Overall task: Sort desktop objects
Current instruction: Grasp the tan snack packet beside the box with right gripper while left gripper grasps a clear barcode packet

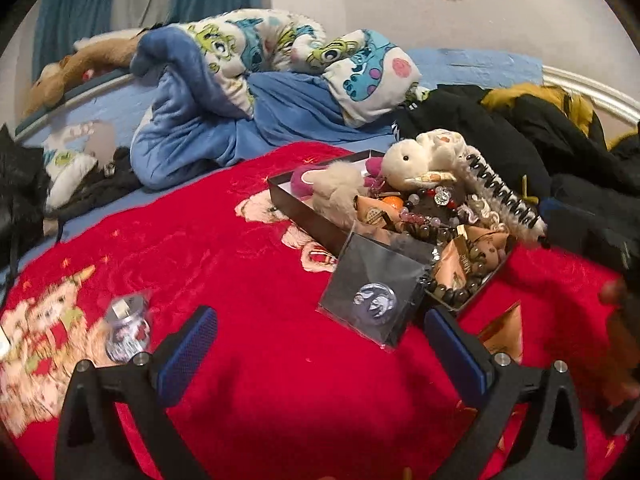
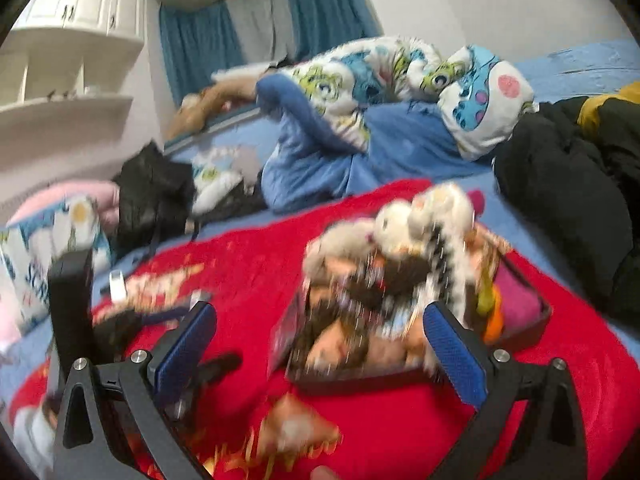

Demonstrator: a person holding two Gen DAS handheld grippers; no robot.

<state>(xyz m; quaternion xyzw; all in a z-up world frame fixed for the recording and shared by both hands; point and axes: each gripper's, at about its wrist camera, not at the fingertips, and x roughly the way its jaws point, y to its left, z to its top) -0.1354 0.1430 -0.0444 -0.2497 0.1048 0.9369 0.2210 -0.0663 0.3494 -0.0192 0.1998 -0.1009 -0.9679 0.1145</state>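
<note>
On the red blanket (image 1: 240, 280) one dark box (image 1: 304, 216) heaped with trinkets is seen, one carded badge (image 1: 372, 300) leaning on its near side. Both are found just beyond the left gripper (image 1: 320, 344), spread and empty. The right gripper (image 2: 320, 340) is likewise spread, the box just ahead.
</note>
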